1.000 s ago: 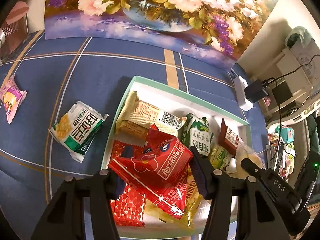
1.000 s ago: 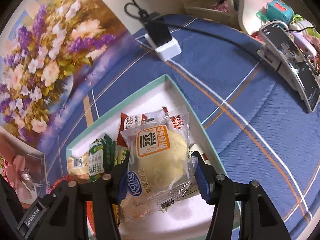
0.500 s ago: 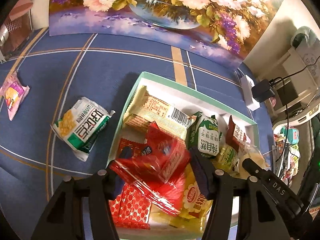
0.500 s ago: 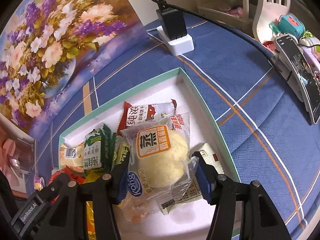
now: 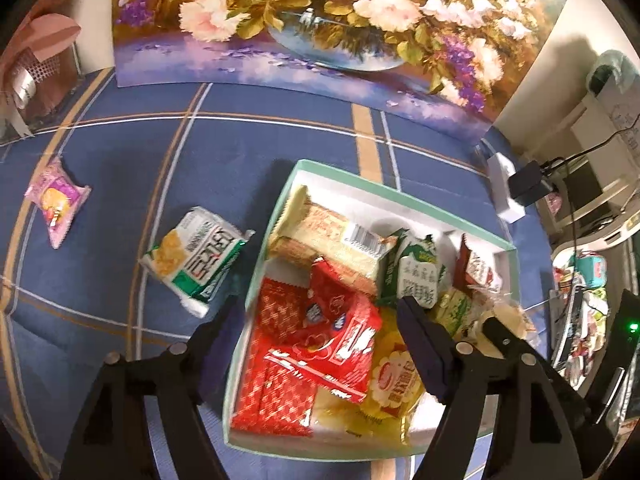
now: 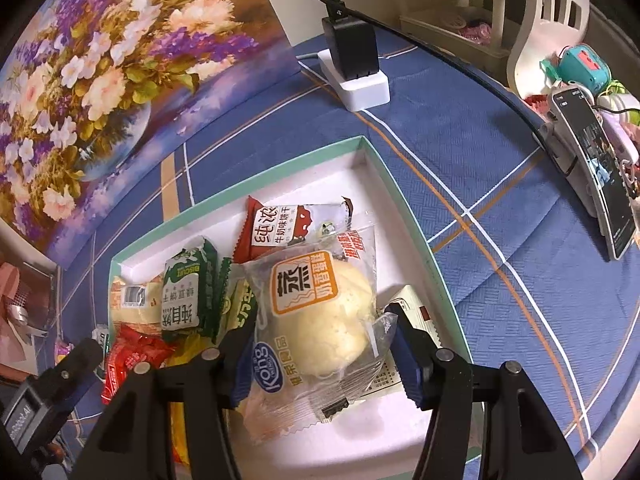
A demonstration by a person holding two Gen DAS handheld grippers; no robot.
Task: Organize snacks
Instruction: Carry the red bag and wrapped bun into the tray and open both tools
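A white tray with a mint-green rim (image 5: pixel 400 196) (image 6: pixel 280 168) holds several snack packets on the blue checked cloth. My left gripper (image 5: pixel 316 316) hangs over the tray's near left corner, its jaws opening. Between them the red Rauskiss packet (image 5: pixel 340 336) lies loose on the pile, clear of both pads. My right gripper (image 6: pixel 320 324) is shut on a clear packet with a yellow bun (image 6: pixel 320 316), held just above the tray's right side. A green-and-white cracker packet (image 5: pixel 196 256) and a pink packet (image 5: pixel 56 200) lie on the cloth left of the tray.
A flower painting (image 5: pixel 320 20) leans along the back. A white power strip with a black adapter (image 6: pixel 356 68) lies behind the tray. A phone on a stand (image 6: pixel 600 172) and small clutter sit to the right. A pink box (image 5: pixel 40 60) stands far left.
My left jaws have spread and let go of the red packet, which has dropped onto the pile in the tray. The right gripper still grips the bun packet.
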